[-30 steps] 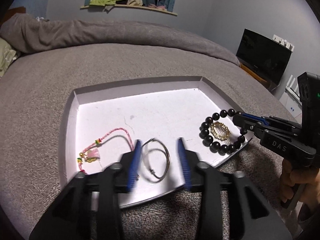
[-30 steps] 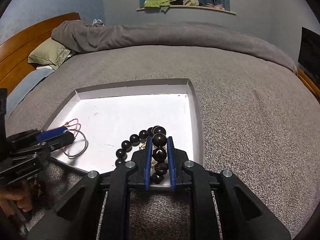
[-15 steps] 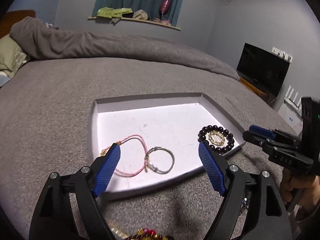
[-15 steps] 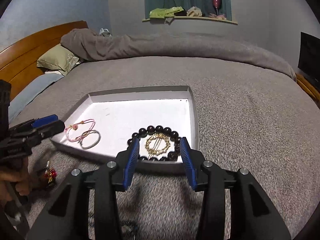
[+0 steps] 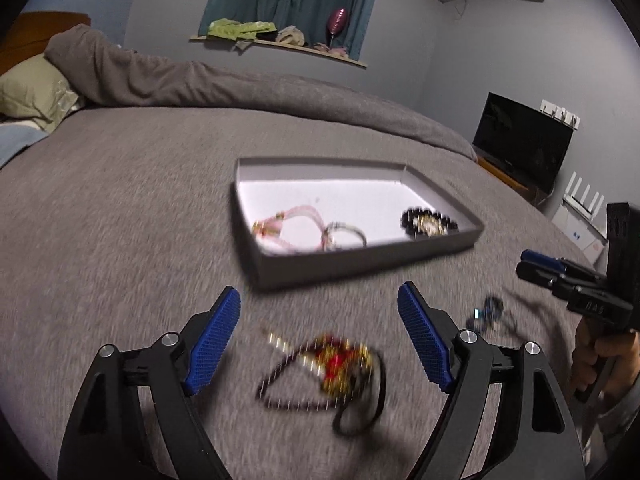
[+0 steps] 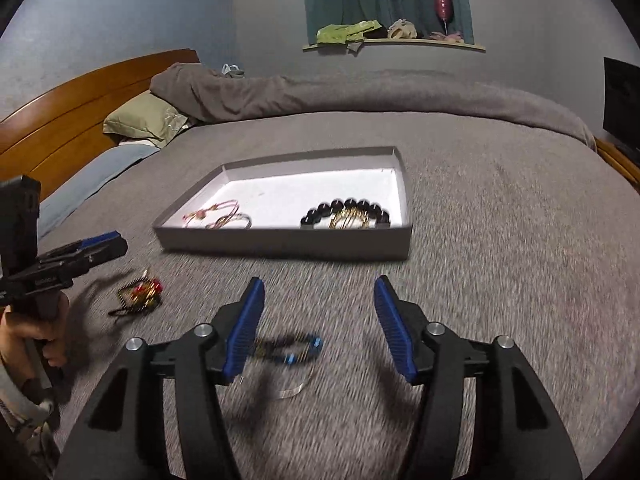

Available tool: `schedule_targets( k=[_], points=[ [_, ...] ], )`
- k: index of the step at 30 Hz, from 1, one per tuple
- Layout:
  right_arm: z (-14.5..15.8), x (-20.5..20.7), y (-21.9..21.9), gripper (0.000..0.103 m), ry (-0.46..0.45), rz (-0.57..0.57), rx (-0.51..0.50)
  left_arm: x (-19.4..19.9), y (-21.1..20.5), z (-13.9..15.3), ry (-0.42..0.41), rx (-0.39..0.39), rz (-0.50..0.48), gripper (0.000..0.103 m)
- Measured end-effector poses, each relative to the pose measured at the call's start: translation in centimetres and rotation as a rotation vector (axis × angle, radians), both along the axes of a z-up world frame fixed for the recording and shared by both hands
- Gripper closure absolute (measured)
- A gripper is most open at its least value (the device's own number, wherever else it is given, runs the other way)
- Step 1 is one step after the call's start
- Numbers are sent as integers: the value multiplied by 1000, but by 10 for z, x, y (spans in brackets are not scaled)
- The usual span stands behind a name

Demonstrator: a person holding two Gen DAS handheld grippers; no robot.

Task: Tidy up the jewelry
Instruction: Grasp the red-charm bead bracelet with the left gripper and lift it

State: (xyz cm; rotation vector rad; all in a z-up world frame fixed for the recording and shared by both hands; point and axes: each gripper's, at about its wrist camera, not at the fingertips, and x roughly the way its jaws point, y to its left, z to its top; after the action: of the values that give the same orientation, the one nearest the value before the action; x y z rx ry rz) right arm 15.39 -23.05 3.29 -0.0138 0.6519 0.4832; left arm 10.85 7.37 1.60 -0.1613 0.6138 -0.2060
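A grey tray (image 5: pixel 360 266) (image 6: pixel 280 240) with a white floor lies on the bed. It holds a pink cord bracelet (image 5: pixel 280 224) (image 6: pixel 208 212), a silver ring bangle (image 5: pixel 346 234) (image 6: pixel 234 221) and a black bead bracelet around a gold piece (image 5: pixel 428 222) (image 6: pixel 348 216). My left gripper (image 5: pixel 320 340) is open above a red and gold necklace on a black cord (image 5: pixel 336 364) (image 6: pixel 140 294) on the blanket. My right gripper (image 6: pixel 320 324) is open over a blue-beaded bracelet (image 6: pixel 288 350) (image 5: pixel 490 312). Both grippers are empty.
The grey blanket (image 6: pixel 500 240) covers the bed, bunched up along the far side. A green pillow (image 6: pixel 144 120) and wooden headboard (image 6: pixel 60 108) are at the left. A black TV (image 5: pixel 520 144) stands to the right. A shelf with clothes (image 6: pixel 392 36) is on the far wall.
Both grippers let go of the silver bangle and the black bead bracelet in the tray, opened wide and pulled back. They now hover over the loose jewelry on the blanket.
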Motion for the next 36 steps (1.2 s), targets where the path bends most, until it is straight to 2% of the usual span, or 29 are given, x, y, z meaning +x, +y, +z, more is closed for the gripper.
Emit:
schedule_targets(
  k=[6, 11, 15, 16, 17, 19, 24, 29, 33, 36],
  points=[
    [-12, -27, -4, 45, 14, 9, 13, -28, -4, -13, -11, 29, -12, 22],
    [-22, -41, -6, 45, 28, 12, 10, -48, -22, -19, -44, 98, -42, 22],
    [-32, -47, -5, 44, 46, 8, 14, -49, -31, -14, -74, 94, -59, 22],
    [-33, -47, -5, 44, 48, 7, 14, -46, -32, -13, -73, 90, -59, 29],
    [-33, -47, -5, 44, 47, 5, 14, -44, -32, -12, -68, 81, -60, 31],
    [-34, -47, -6, 44, 47, 1, 17, -36, -30, -12, -51, 49, -62, 47],
    [-38, -45, -10, 44, 66, -13, 36, -23, -22, -19, -13, 15, -38, 60],
    [-39, -44, -8, 44, 70, -15, 26, -12, -22, -34, 53, 9, -38, 85],
    [-38, -45, 0, 44, 70, -2, -11, -7, -25, -40, 75, 9, -40, 92],
    [-35, -44, 5, 44, 61, 4, -14, -12, -24, -38, 51, 16, -34, 96]
  ],
)
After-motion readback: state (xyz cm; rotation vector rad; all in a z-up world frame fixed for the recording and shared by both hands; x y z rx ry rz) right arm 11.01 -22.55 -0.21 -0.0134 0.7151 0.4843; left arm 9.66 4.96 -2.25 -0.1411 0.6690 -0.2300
